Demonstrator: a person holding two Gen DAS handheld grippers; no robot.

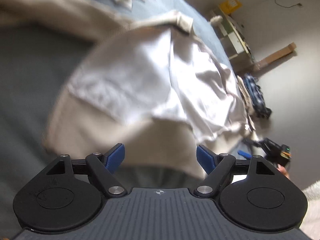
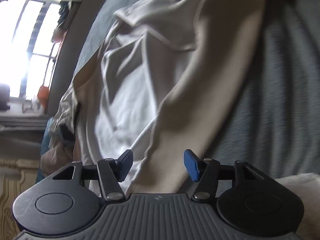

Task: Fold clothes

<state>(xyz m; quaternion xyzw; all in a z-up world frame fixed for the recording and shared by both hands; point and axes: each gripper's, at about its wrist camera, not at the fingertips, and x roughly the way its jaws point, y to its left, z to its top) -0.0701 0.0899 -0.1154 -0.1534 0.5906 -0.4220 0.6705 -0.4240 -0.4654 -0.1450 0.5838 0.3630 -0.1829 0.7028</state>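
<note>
The left gripper (image 1: 160,157) is hovering with its blue-padded fingers (image 1: 116,157) spread wide apart, gripping nothing; a blurred fold of the beige garment (image 1: 112,124) is lying between and just beyond them. The right gripper (image 2: 158,165) is likewise standing wide apart, its fingers (image 2: 191,165) flanking the garment's edge without pinching it. A white shirt (image 1: 160,80) is lying crumpled on the beige garment, both spread over the grey-blue bed cover (image 1: 26,76).
</note>
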